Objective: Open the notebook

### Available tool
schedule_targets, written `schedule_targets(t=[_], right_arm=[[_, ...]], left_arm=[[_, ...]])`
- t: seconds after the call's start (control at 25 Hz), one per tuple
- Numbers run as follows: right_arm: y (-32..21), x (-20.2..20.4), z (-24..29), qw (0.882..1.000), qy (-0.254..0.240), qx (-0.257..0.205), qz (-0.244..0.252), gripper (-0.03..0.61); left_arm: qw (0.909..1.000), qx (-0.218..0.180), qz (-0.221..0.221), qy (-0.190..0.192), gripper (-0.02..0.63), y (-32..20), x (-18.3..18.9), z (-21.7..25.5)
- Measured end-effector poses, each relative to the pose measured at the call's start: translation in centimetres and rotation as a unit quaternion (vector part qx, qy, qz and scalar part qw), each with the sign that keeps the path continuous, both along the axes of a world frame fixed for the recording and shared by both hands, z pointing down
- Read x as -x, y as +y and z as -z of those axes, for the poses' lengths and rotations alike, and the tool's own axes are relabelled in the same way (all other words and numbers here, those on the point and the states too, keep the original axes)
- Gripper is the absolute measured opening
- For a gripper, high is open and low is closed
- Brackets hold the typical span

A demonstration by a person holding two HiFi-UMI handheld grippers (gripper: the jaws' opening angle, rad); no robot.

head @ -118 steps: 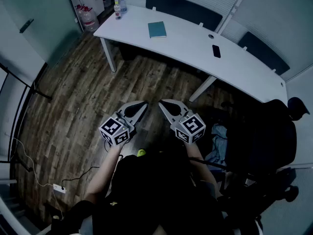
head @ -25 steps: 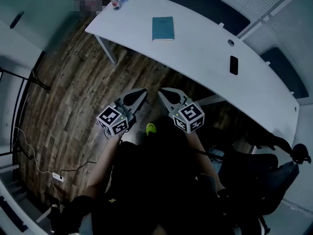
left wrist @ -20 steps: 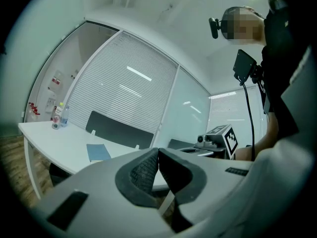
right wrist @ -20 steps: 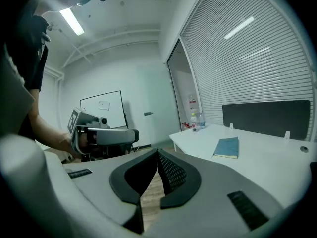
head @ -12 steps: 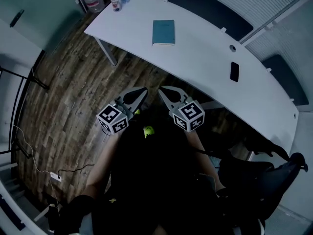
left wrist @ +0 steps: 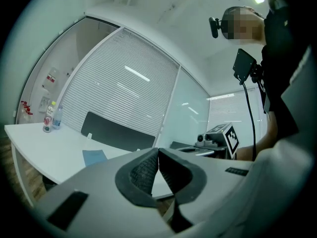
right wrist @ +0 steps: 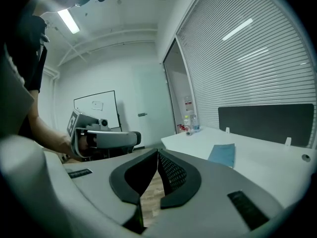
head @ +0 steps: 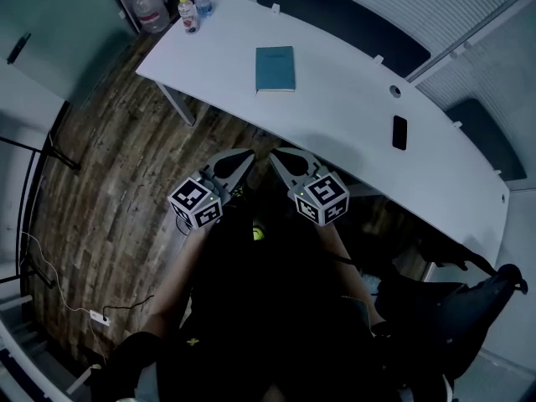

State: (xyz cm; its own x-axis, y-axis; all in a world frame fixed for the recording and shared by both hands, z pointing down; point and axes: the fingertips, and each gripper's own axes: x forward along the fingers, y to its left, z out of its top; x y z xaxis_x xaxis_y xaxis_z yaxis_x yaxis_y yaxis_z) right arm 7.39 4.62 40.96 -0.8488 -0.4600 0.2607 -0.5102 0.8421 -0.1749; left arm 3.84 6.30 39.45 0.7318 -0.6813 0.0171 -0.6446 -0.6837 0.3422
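Bottles (head: 189,8): two, upright at the far left corner of the white table (head: 335,111). Large water jug (head: 149,8) stands on the wood floor (head: 109,166) just beyond that corner.

Left gripper (head: 248,154): held over the floor on the near side of the table. Jaws are pressed together, nothing between them.

Notebook (head: 275,68): teal, closed, flat on the left half of the table, roughly midway between its near and far edges. Well apart from both grippers, untouched.

Right gripper (head: 273,156): just beside the left one, tips angled toward each other. Jaws are together, empty.

Phone (head: 399,132): dark, flat on the table, right of the notebook and well apart from it.

Office chair (head: 456,308): dark, near right, off the table's right end.
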Motion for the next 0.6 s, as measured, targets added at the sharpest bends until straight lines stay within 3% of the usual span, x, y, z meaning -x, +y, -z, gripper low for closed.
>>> schedule_targets(t=[0.6], right_arm=[[-8.2,3.0,-0.4,1.000,0.010,0.010,-0.027,-0.005]], left_arm=[[0.9988,0.011,-0.047,0.004,0.017,-8.6,1.6,-0.6]])
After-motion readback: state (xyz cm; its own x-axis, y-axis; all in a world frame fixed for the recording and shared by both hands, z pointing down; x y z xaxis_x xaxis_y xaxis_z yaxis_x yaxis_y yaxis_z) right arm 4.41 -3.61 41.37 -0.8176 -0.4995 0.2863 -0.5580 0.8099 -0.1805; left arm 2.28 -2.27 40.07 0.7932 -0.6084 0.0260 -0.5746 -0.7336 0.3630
